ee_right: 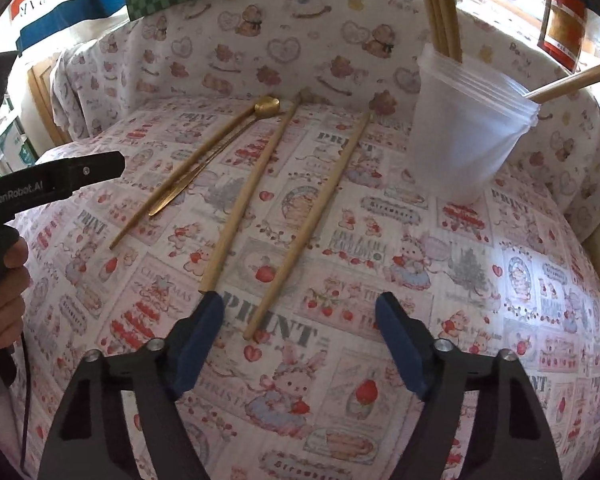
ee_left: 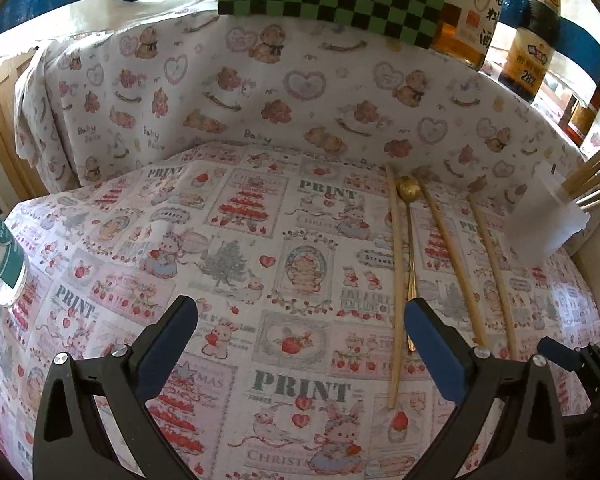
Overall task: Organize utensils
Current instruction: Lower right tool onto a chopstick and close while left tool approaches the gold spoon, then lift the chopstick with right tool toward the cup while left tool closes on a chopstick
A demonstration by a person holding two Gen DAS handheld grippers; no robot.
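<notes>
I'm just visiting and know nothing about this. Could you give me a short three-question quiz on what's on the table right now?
1. True or false: the cup already holds some chopsticks.
2. How many chopsticks lie loose on the cloth?
3. What lies right beside the far-left chopstick: A) a fork, B) a gold spoon, C) a knife?

Key: 1 true. 2 three. 3 B, the spoon.

Left wrist view: low, close, angled down over printed tablecloth. Right wrist view: same tilt, nearer. Shared: chopsticks, gold spoon, plastic cup.
</notes>
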